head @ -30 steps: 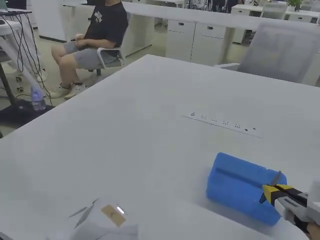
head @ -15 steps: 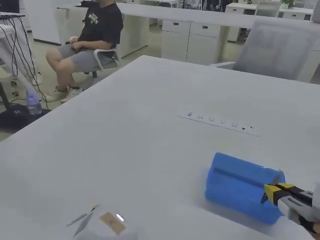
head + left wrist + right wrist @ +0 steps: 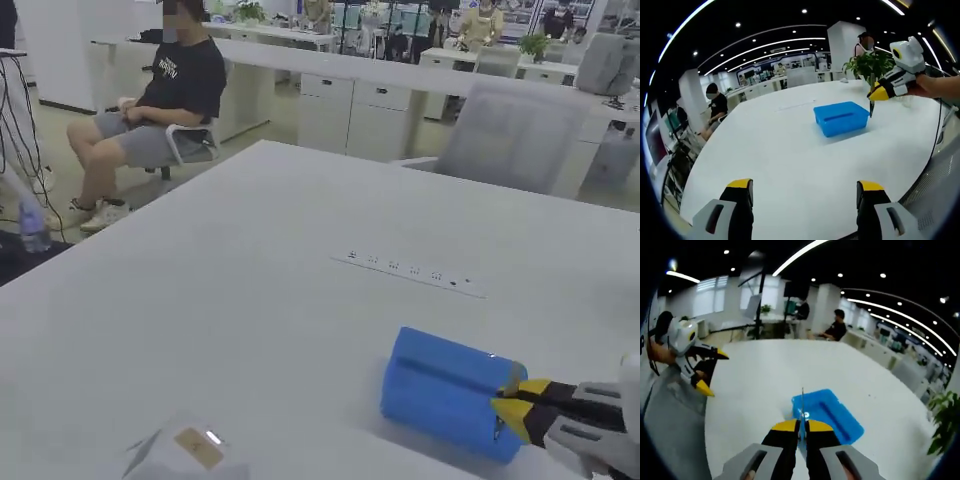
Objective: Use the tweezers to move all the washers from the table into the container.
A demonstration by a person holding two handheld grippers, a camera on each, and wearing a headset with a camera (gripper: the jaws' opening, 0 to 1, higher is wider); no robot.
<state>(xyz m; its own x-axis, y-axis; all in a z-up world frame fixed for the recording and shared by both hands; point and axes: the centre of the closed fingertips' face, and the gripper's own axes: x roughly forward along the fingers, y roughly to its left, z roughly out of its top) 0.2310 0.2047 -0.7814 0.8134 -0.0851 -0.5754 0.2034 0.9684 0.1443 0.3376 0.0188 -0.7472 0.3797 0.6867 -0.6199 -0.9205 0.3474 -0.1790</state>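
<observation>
1. The right hand-held gripper point(image 3: 801, 426) is clamping the tweezers point(image 3: 802, 400), their tips pointing over the container's point(image 3: 835, 420) near edge at lower centre.
2. The left hand-held gripper point(image 3: 805, 184), jaws apart, is hanging farther off.
3. A bright speck point(image 3: 805, 415) is glinting at the tips, possibly one of the washers; I cannot tell.

Bright, even ceiling strip lights point(image 3: 790, 253); soft head view, fisheye-bent edges, faint shadows

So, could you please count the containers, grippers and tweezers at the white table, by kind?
Blue container: 1
Grippers: 2 (left gripper, jaws wide apart; right gripper, closed on the tweezers)
Tweezers: 1
Total: 4
</observation>
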